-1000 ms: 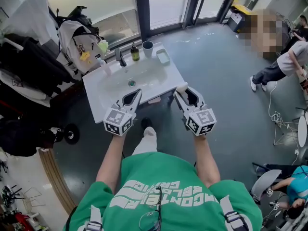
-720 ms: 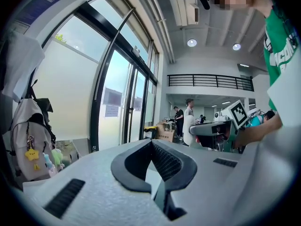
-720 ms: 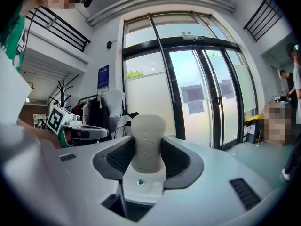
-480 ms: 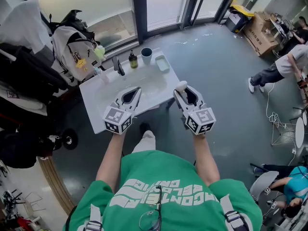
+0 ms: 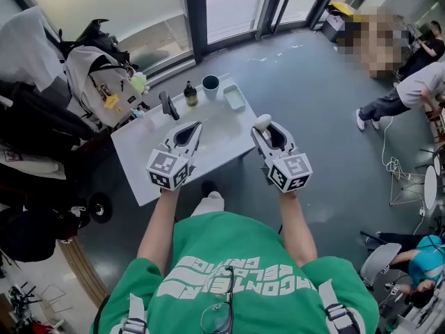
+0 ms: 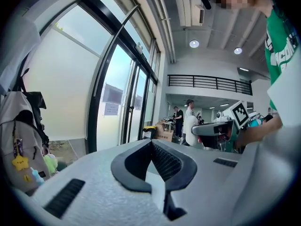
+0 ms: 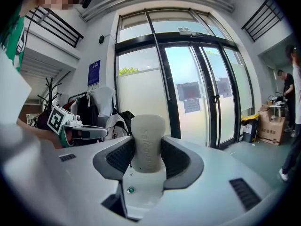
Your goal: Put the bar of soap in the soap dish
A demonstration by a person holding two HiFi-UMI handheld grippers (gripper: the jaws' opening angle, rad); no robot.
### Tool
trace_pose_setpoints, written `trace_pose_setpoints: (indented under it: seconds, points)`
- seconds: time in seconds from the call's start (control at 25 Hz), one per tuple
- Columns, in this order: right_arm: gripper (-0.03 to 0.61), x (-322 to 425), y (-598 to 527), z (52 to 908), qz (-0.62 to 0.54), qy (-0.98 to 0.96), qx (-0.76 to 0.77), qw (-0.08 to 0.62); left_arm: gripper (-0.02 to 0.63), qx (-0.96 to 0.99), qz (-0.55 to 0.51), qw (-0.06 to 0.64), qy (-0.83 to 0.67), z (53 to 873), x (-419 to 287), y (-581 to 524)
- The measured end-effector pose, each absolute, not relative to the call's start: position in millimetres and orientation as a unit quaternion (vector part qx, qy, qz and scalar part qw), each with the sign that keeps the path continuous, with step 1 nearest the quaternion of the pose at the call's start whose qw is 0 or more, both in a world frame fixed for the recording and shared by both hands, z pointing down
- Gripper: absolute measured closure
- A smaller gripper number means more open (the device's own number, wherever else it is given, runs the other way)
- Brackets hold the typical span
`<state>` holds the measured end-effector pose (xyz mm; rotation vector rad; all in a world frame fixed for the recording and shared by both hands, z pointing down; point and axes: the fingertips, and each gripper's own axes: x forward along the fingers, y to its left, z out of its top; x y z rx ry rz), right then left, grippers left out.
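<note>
Carry step: right gripper [image 5: 266,132] clamps the bar of soap [image 7: 147,140] upright, in the air and apart from the soap dish [image 5: 235,97]. Left gripper [image 5: 189,132] has its jaws pressed together w/ nothing btwn. Next, I'd judge: reach fwd over the dish at the sink top's [image 5: 208,141] far right corner, lower, release.

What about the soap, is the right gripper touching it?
Touching. The right gripper view shows the soap clamped between the right gripper's jaws.

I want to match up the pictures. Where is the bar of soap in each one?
Head view: the bar of soap is right of middle, at the tip of the right gripper.
Left gripper view: probably the pale lump at middle right, at the right gripper's tip.
Right gripper view: dead centre, upright between the jaws.
Shared landmark: the dark-framed glass doors show in all three.
</note>
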<state>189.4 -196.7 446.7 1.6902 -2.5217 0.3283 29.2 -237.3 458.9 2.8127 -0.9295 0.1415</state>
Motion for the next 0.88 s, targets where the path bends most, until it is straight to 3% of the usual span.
trace_pose_setpoints:
  seconds: [0.88]
  points:
    - [0.396,200,-259,463,0.122,-0.803,0.582,0.040,0.606,0.954,0.064,0.098,-0.277,481,40,-310]
